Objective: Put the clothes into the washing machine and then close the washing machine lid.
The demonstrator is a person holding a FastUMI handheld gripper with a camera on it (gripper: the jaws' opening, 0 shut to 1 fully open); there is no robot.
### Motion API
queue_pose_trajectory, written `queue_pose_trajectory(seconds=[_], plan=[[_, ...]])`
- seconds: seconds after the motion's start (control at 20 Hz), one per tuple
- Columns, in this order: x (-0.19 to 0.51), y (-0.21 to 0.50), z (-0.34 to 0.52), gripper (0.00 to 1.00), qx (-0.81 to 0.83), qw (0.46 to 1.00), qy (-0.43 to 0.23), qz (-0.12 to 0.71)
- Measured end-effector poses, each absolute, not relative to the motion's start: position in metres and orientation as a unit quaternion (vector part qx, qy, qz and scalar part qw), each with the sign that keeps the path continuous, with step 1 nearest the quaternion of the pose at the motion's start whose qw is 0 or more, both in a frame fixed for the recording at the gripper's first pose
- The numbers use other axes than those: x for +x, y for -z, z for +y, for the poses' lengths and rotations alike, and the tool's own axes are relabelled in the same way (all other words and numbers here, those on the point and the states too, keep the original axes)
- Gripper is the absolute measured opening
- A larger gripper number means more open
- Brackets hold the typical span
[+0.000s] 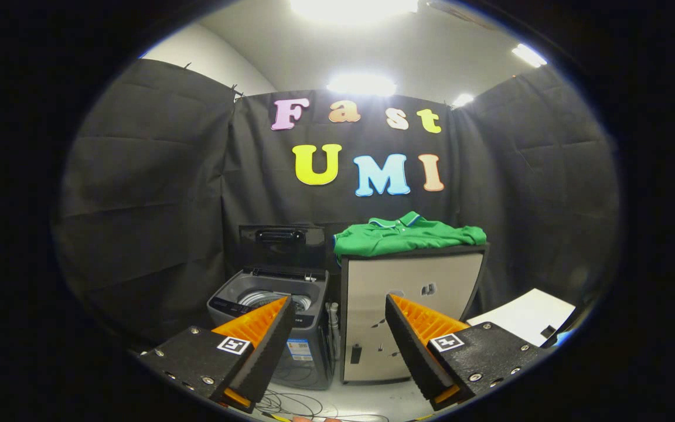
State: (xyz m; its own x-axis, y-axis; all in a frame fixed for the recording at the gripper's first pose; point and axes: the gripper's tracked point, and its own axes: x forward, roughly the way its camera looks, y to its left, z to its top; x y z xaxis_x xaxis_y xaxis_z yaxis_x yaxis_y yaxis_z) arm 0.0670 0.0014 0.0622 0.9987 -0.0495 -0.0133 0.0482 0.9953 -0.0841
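Observation:
A green polo shirt (409,235) lies folded on top of a pale cabinet (408,305), well beyond my fingers. To the cabinet's left stands a small grey top-loading washing machine (267,305) with its dark lid (282,246) raised upright at the back and the drum (264,299) showing inside. My gripper (337,305) is open, fingers wide apart with nothing between them. It hangs some way in front of both the machine and the cabinet. The left fingertip overlaps the machine's front rim in view.
Black cloth walls close the booth on three sides. A white board (525,316) lies low to the right of the cabinet. Loose cables (296,404) trail on the pale floor in front of the machine, below my fingers.

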Motion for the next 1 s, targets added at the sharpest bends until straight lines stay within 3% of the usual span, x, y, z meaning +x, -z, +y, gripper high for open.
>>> queue_pose_trajectory(seconds=[0.65, 1.0], plan=[[0.262, -0.158, -0.105, 0.96, -0.07, 0.995, 0.066, 0.031], [0.368, -0.167, -0.183, 0.96, 0.006, 0.99, 0.089, 0.108]])
